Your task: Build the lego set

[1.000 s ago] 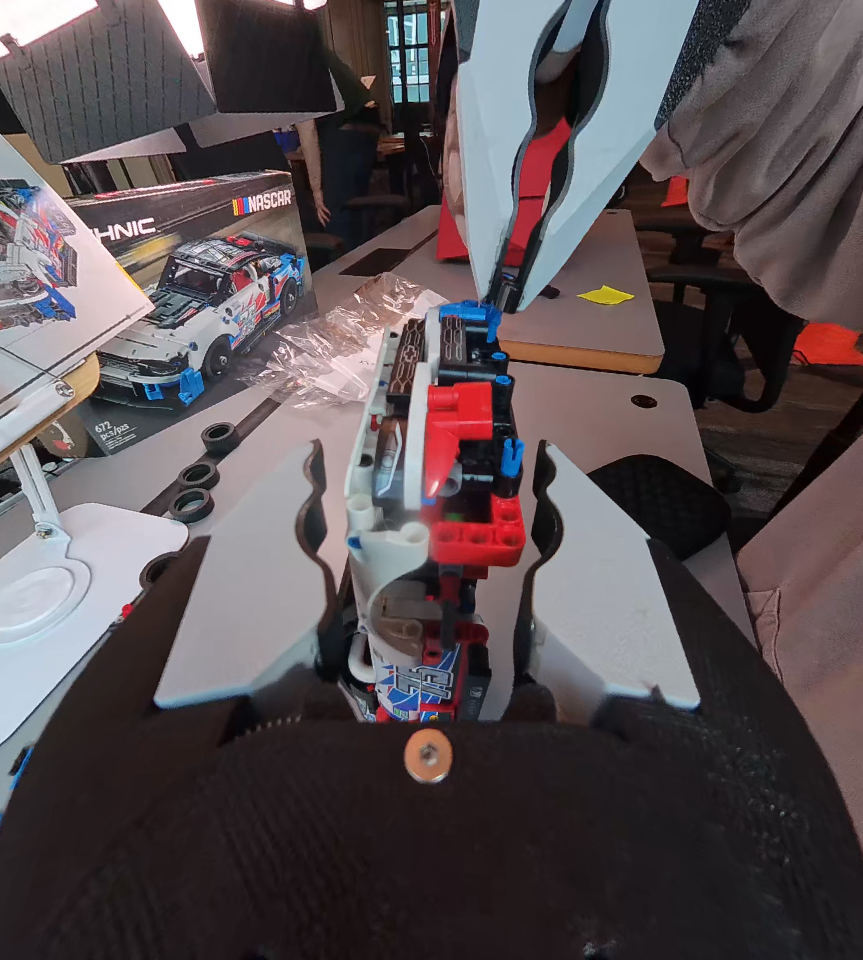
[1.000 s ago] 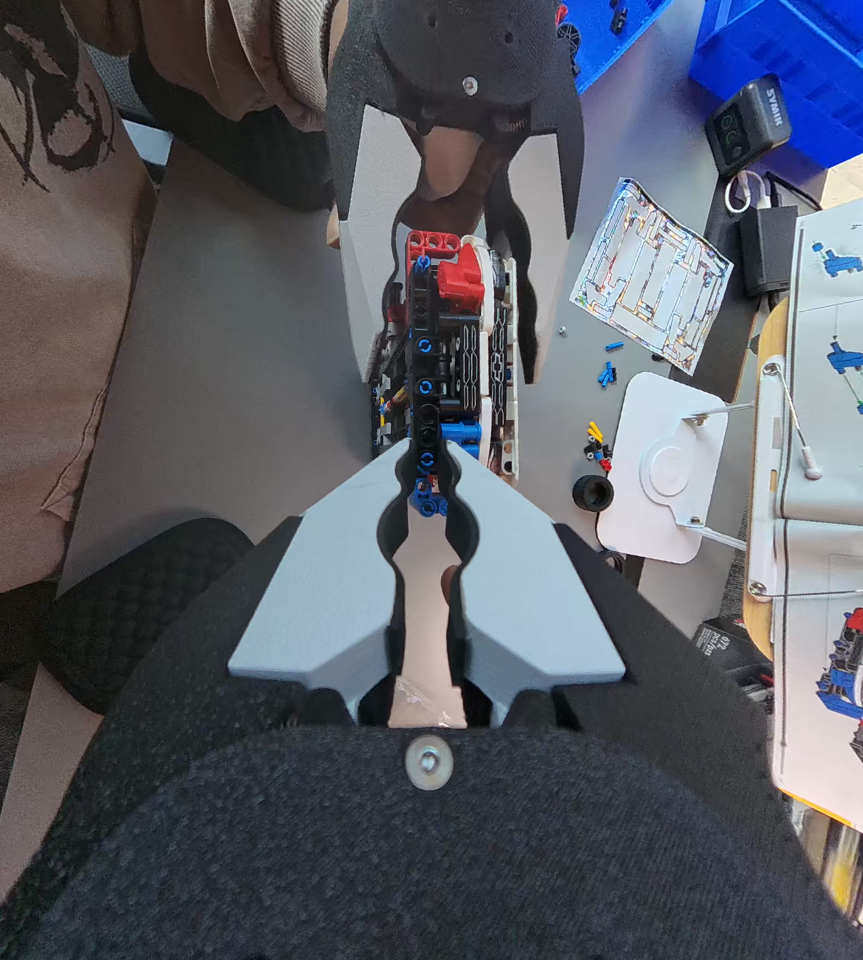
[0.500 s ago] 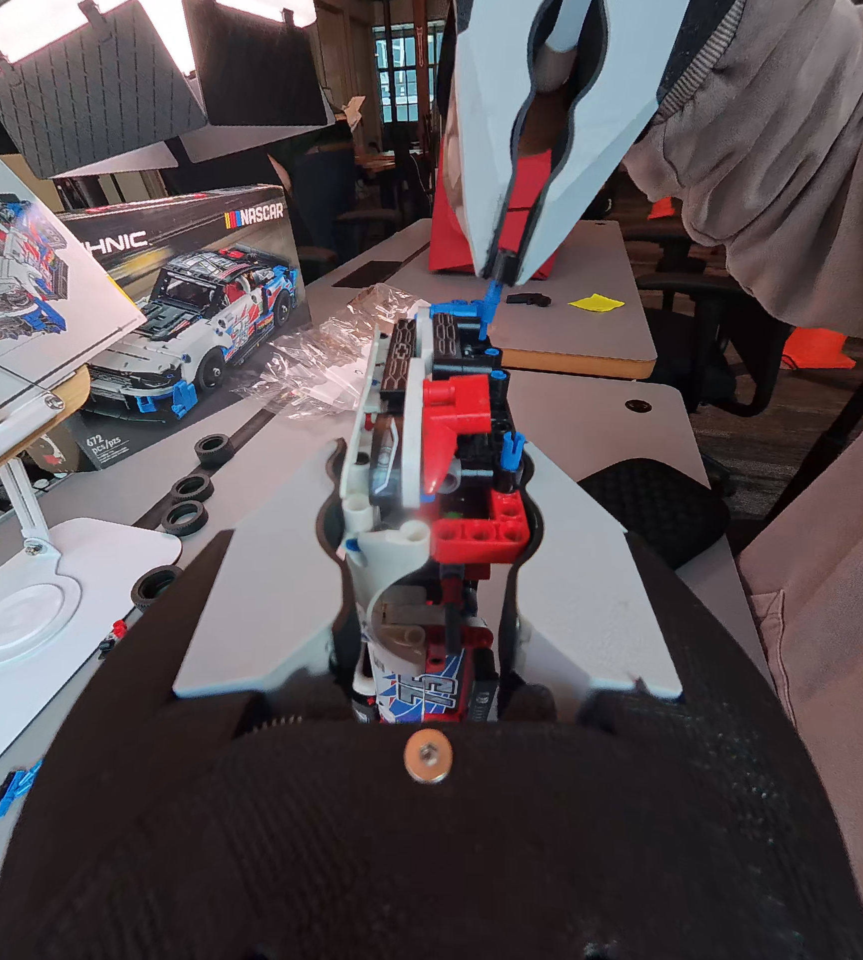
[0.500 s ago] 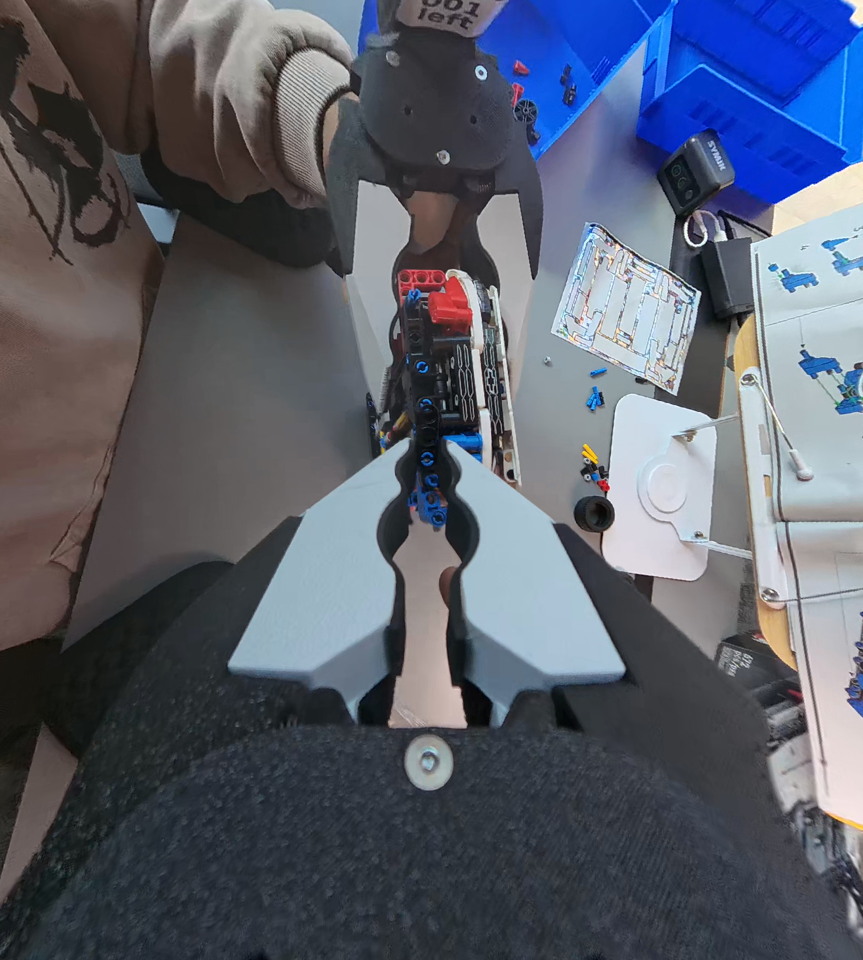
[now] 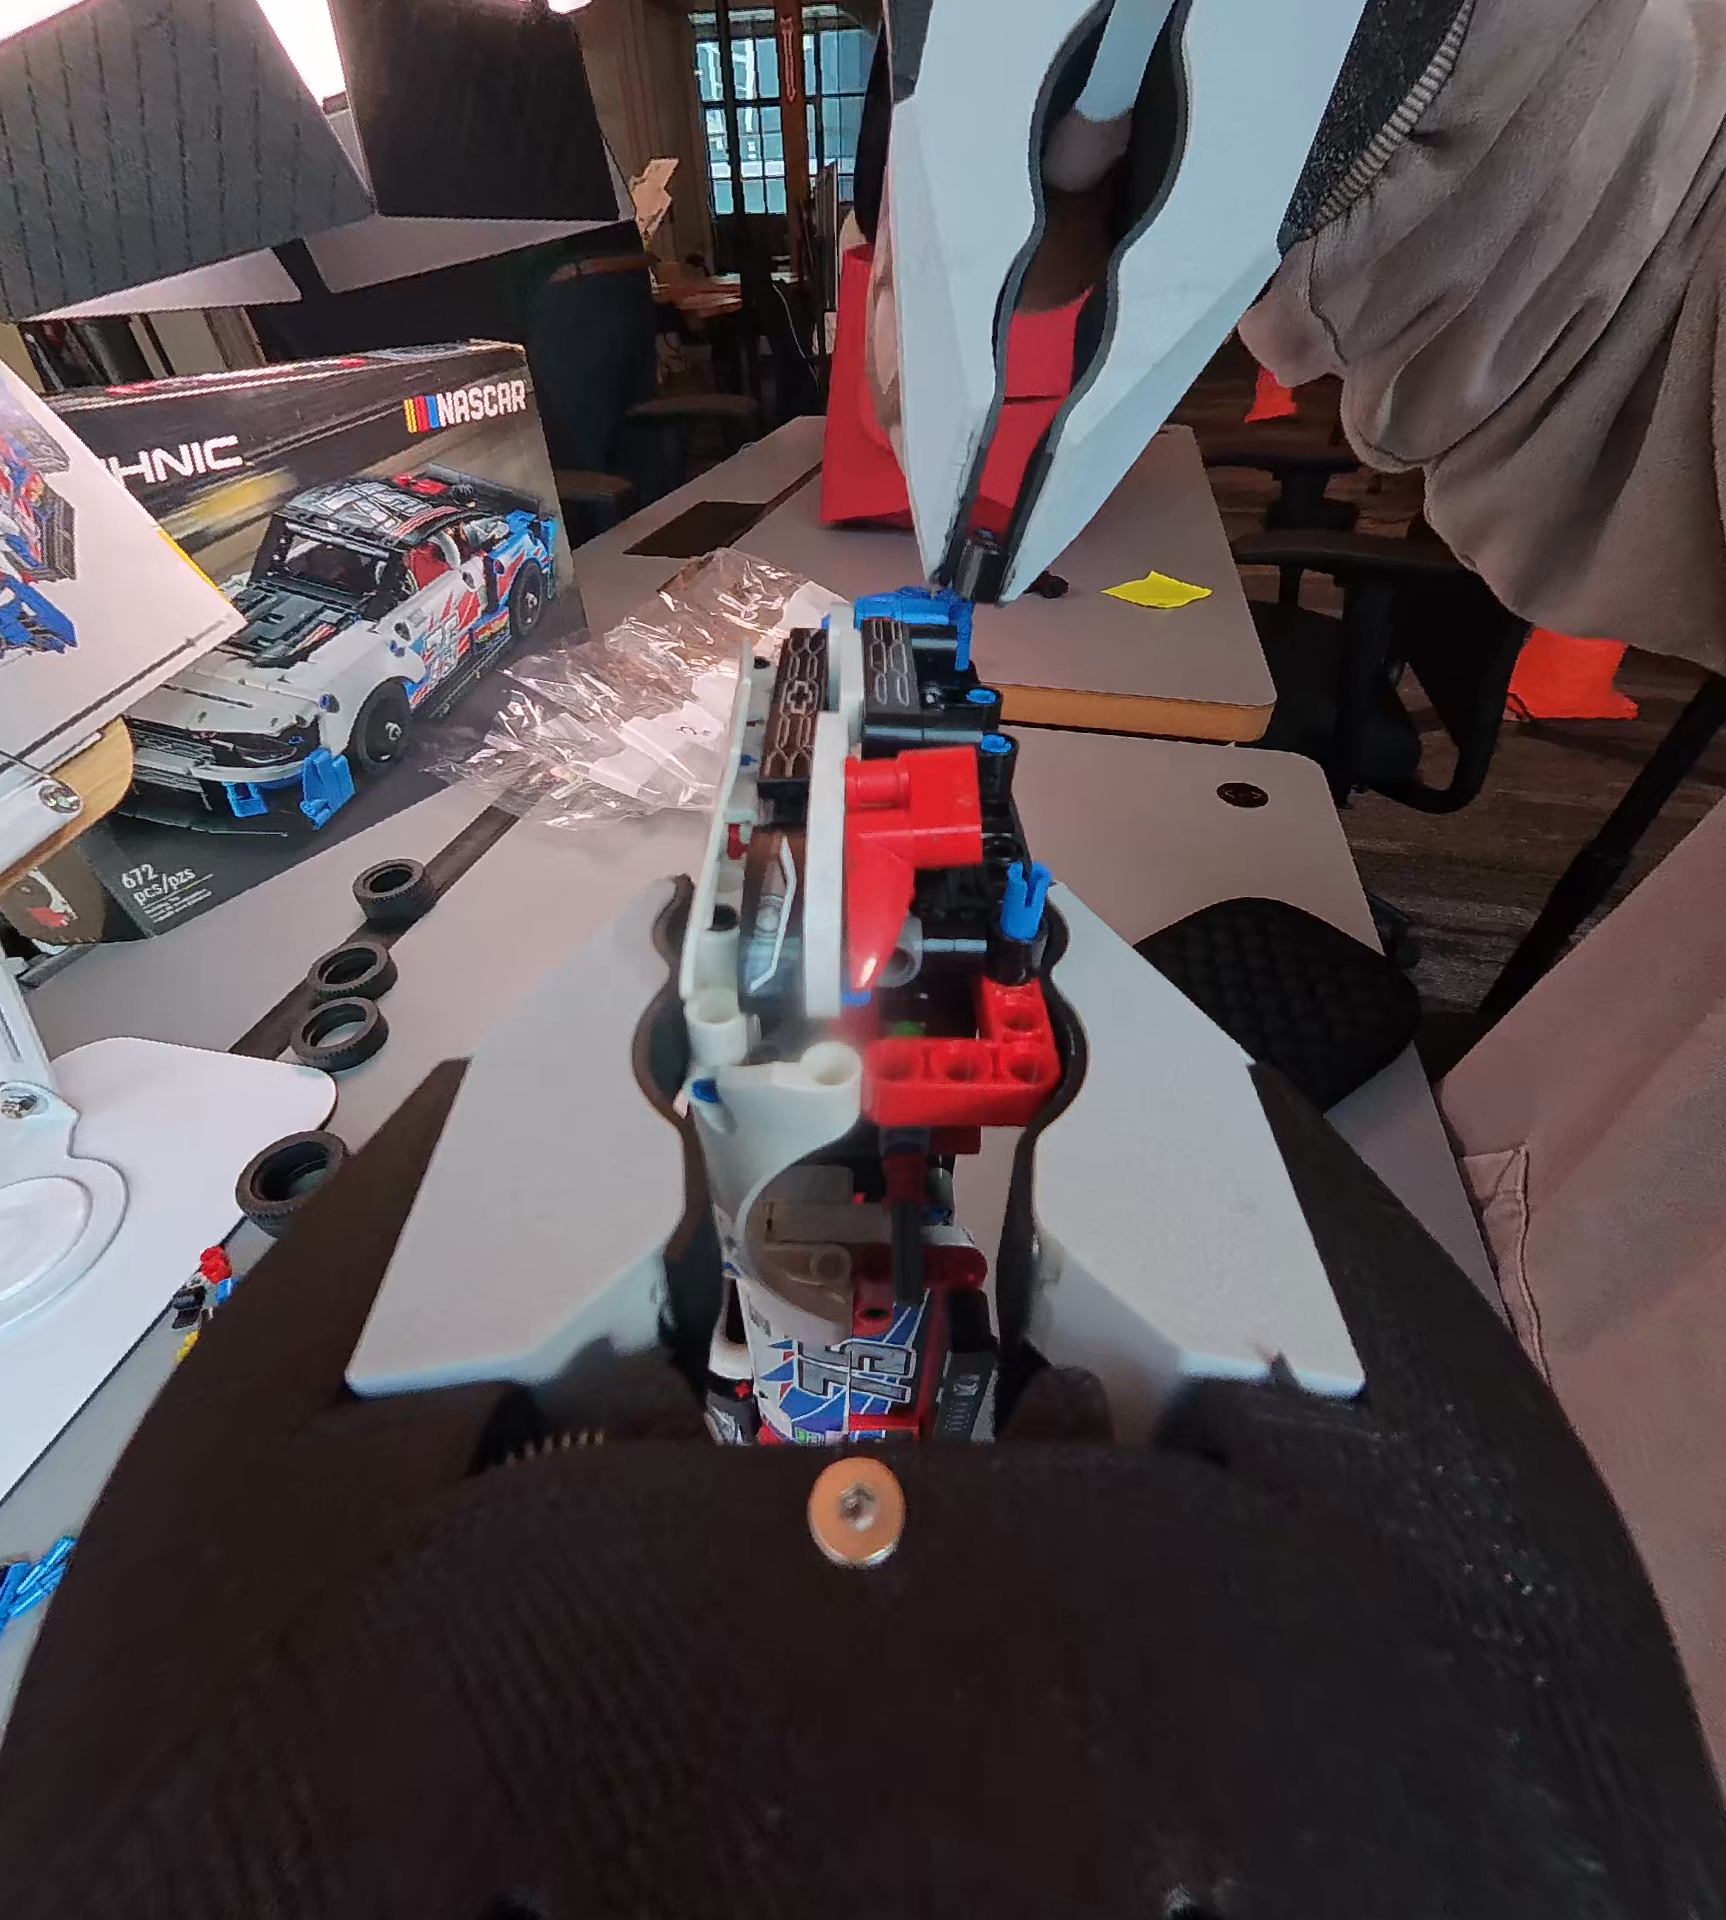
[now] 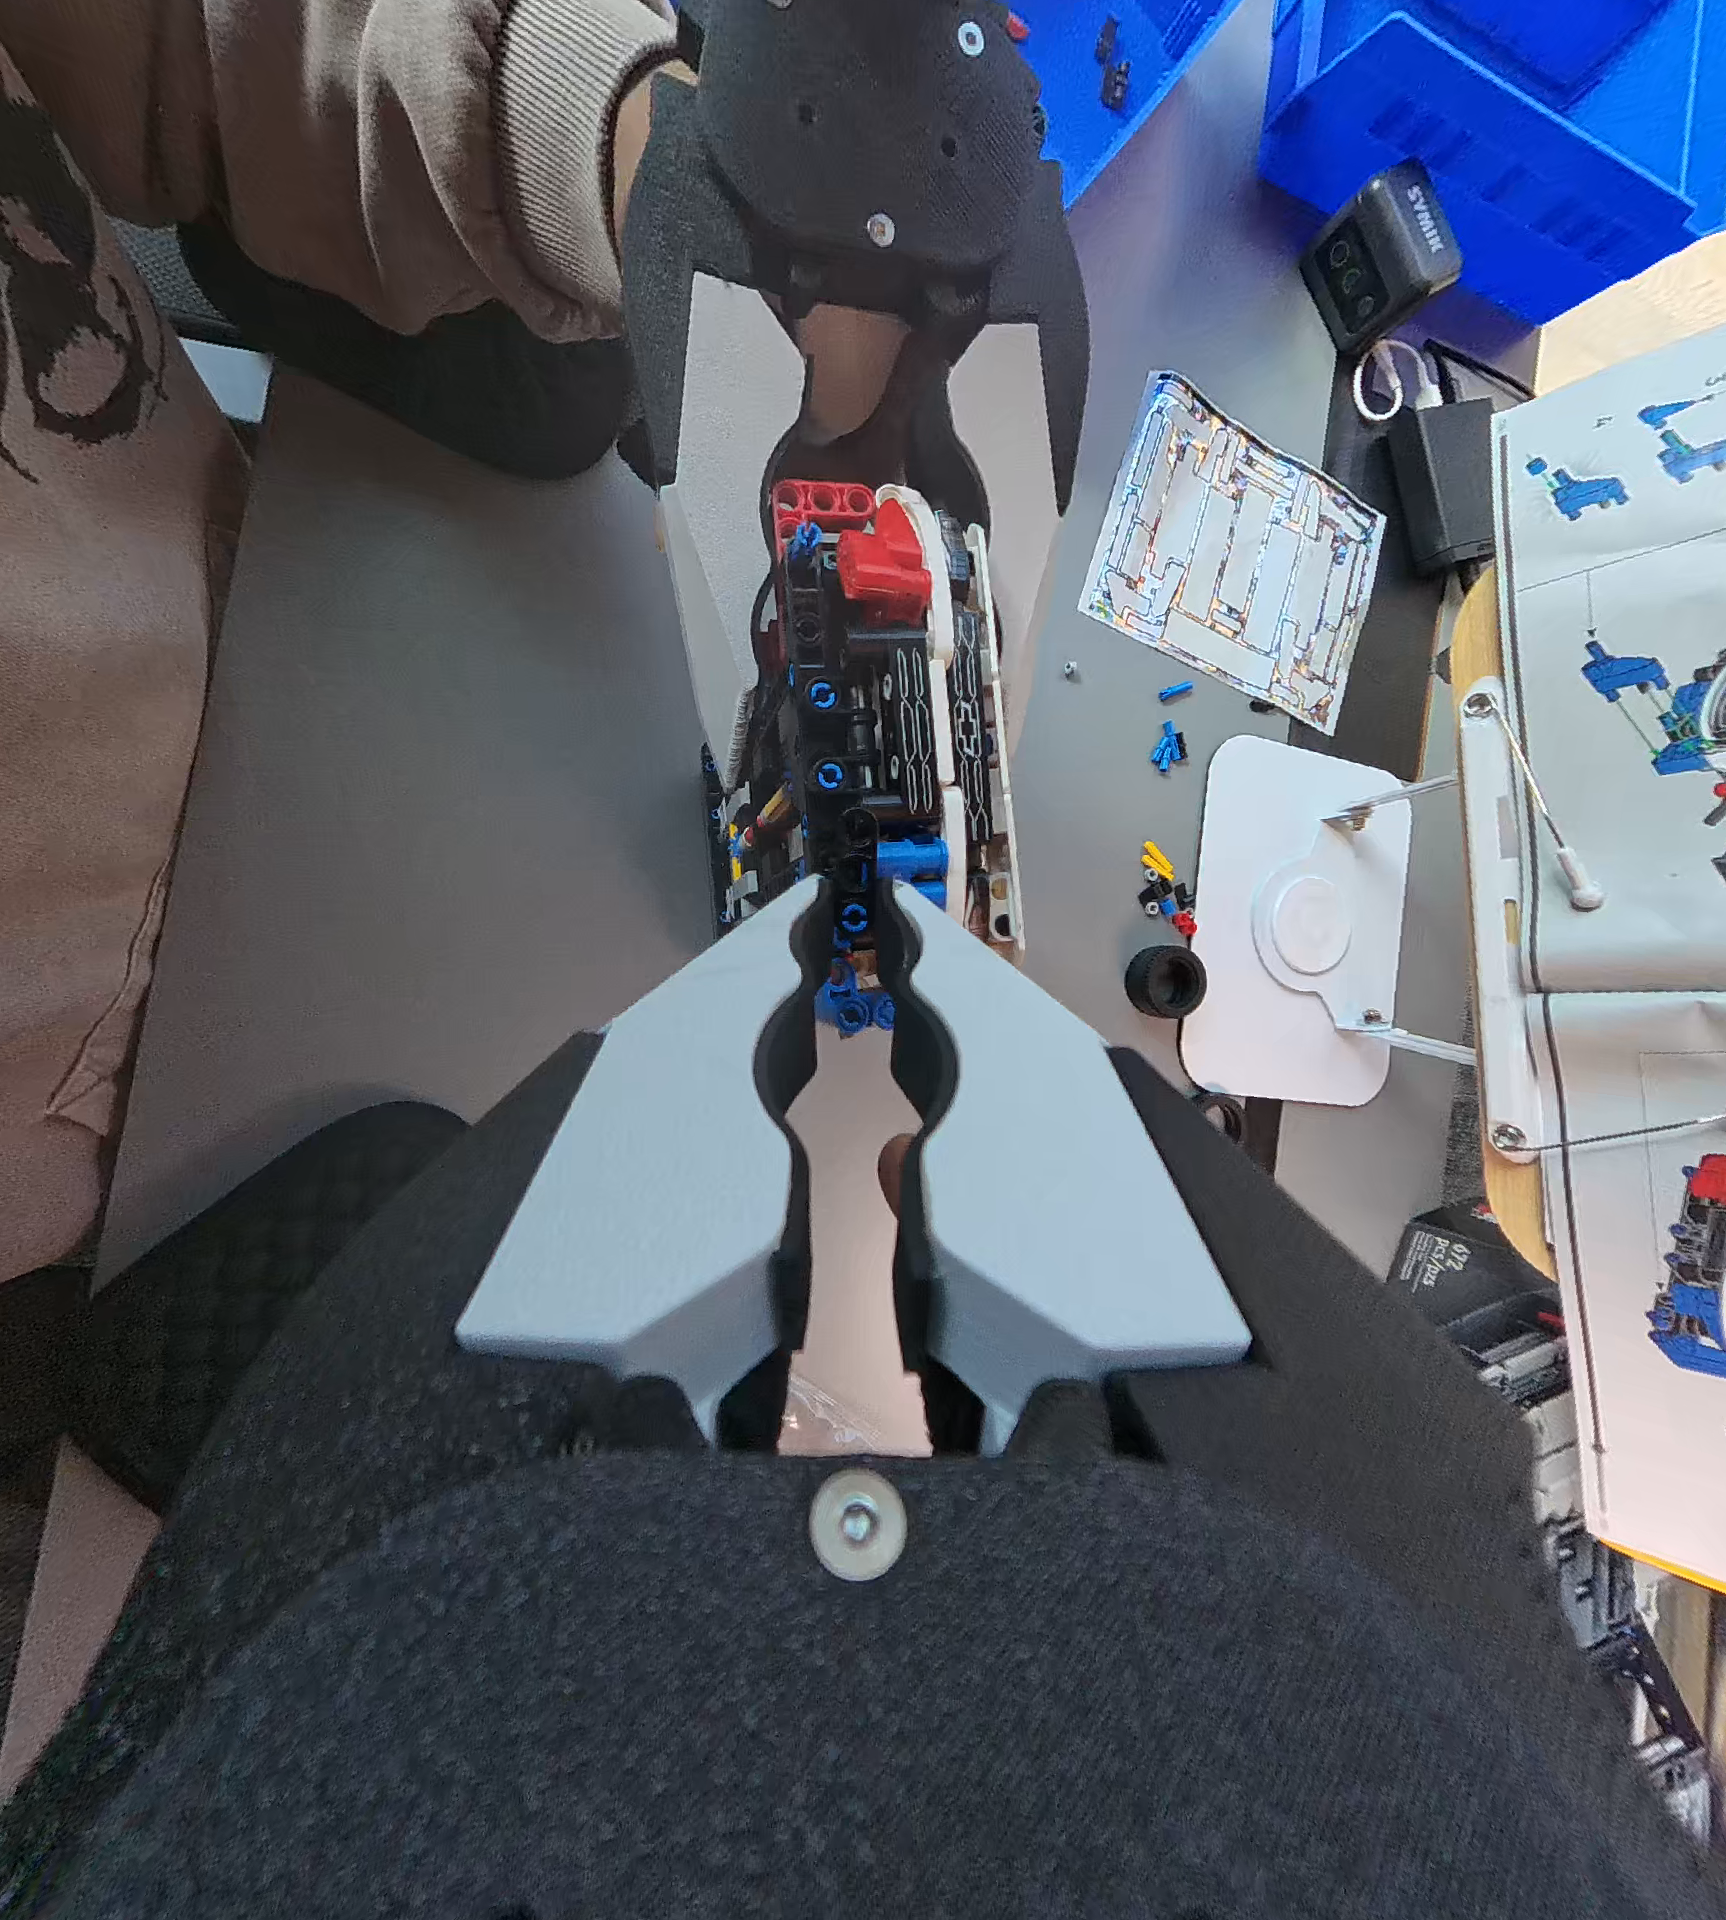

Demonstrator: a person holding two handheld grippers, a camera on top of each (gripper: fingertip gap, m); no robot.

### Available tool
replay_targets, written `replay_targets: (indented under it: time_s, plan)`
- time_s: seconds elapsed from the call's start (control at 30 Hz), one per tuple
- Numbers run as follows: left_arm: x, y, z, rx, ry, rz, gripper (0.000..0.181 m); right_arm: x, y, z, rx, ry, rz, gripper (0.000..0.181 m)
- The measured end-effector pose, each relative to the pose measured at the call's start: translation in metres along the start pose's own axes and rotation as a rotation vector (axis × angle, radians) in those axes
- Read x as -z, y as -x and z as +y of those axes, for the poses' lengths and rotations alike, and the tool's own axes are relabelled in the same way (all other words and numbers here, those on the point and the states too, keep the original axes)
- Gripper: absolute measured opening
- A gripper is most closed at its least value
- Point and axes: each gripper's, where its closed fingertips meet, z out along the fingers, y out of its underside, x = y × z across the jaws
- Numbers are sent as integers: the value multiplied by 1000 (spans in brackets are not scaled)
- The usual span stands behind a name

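The partly built lego car (image 5: 838,935), white, red, black and blue, stands on edge above the grey table (image 5: 547,883). My left gripper (image 5: 864,904) is shut on its sides near the red frame. My right gripper (image 5: 978,566) comes down from above onto the car's far end. In the right wrist view the right gripper (image 6: 857,894) is shut on a black beam (image 6: 851,831) with blue pins along the car's (image 6: 900,675) edge. The left gripper (image 6: 864,665) holds the car from the far side. The car's lower side is hidden.
The lego box (image 5: 319,623), several tyres (image 5: 350,971) and clear bags (image 5: 630,707) lie at the left. The instruction booklet (image 6: 1669,831) on its white stand (image 6: 1295,935), a sticker sheet (image 6: 1233,551), loose pins (image 6: 1165,894) and blue bins (image 6: 1513,135) are on the right. A person's sleeve (image 6: 371,156) is close. There is about 6 cm between the tips of the two grippers.
My left gripper's fingers have closed in on the car's sides. My right gripper rose slightly and came back down at the car's far end, still clamped there.
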Motion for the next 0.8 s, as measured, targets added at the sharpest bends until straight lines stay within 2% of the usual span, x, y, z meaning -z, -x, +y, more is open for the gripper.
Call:
replay_targets:
  time_s: [0.33, 0.8]
  plan:
    - [1, 3, 3, 3, 67, 138, 63, 12, -9, 2, -50, 75, -25, 5]
    - [3, 5, 1, 6, 20, 141, 63, 2, -1, 7, -86, 131, -92, 5]
